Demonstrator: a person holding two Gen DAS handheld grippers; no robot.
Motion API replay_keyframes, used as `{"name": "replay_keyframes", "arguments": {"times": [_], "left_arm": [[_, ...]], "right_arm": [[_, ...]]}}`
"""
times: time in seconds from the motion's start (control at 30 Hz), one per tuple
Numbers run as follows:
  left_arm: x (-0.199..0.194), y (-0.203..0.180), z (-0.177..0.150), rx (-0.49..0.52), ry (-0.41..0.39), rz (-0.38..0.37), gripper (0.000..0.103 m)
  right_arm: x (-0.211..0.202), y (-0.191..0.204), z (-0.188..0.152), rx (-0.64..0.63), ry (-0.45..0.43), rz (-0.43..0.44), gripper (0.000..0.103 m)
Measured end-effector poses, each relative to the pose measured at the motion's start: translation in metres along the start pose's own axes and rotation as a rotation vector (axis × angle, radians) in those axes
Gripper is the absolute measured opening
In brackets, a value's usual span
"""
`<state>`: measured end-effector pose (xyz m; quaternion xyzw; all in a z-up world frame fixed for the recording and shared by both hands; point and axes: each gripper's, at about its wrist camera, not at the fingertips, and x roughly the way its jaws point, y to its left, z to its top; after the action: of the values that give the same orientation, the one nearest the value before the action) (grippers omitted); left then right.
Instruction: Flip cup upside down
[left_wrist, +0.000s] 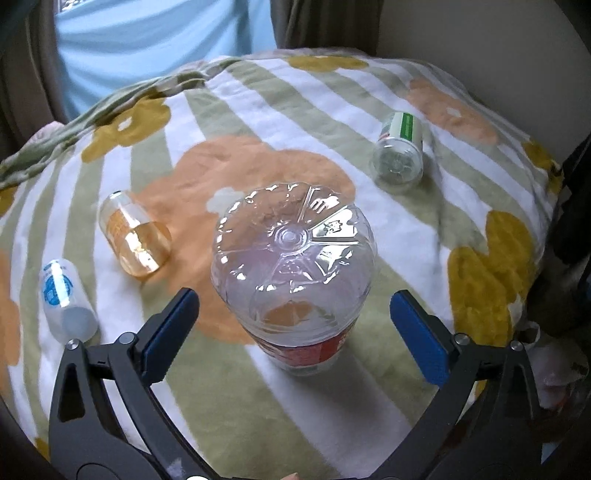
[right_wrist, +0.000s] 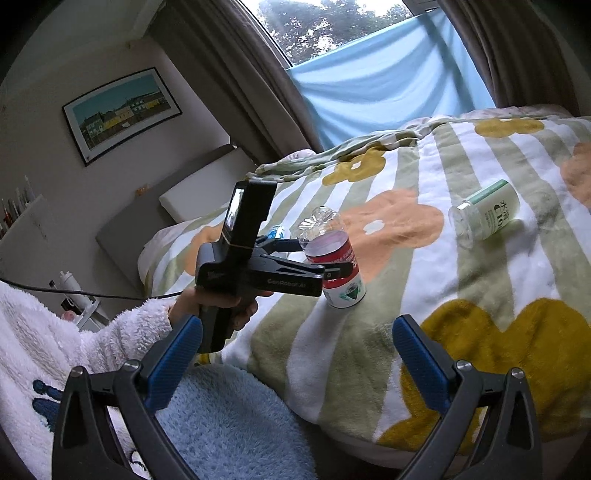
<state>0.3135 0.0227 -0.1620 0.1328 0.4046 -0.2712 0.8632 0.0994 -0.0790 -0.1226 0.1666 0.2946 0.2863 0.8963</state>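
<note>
From my left gripper (left_wrist: 293, 321), jaws spread wide and empty, the cup (left_wrist: 295, 273) stands base-up on the bed (left_wrist: 369, 424) between them; I should back straight off without nudging it. From my right gripper (right_wrist: 295, 354), also open and idle, its rim seems flat.

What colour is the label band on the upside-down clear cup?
Red and white band on the cup, clearest in the right wrist view.

Black grippers, blue-padded jaws, silver screws; fluffy white sleeve (right_wrist: 122, 332)
</note>
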Motion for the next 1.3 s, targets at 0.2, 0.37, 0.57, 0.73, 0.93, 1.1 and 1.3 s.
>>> {"name": "replay_keyframes", "arguments": {"times": [0.2,0.37,0.57,0.73,0.93,1.1,1.3], "left_arm": [[-0.007,0.004,-0.001,-0.022,0.009,-0.012,0.103],[-0.043,0.005,-0.006,-0.034,-0.029,0.016,0.103],[-0.132,0.007,-0.011,-0.092,-0.148,0.085,0.103],[-0.215,0.005,-0.023,-0.172,-0.299,0.189,0.103],[-0.277,-0.007,-0.057,-0.261,-0.472,0.294,0.103],[-0.297,-0.014,-0.090,-0.333,-0.541,0.319,0.103],[-0.309,-0.025,-0.108,-0.328,-0.594,0.352,0.103]], "right_arm": [[0.003,0.001,-0.001,0.011,-0.001,-0.020,0.103],[-0.004,0.013,0.007,-0.018,-0.013,-0.074,0.103],[-0.027,0.050,0.031,-0.128,-0.081,-0.221,0.103],[-0.046,0.084,0.059,-0.186,-0.193,-0.426,0.103],[-0.058,0.122,0.070,-0.233,-0.326,-0.559,0.103],[-0.062,0.138,0.057,-0.243,-0.374,-0.622,0.103],[-0.062,0.146,0.038,-0.246,-0.387,-0.646,0.103]]}}
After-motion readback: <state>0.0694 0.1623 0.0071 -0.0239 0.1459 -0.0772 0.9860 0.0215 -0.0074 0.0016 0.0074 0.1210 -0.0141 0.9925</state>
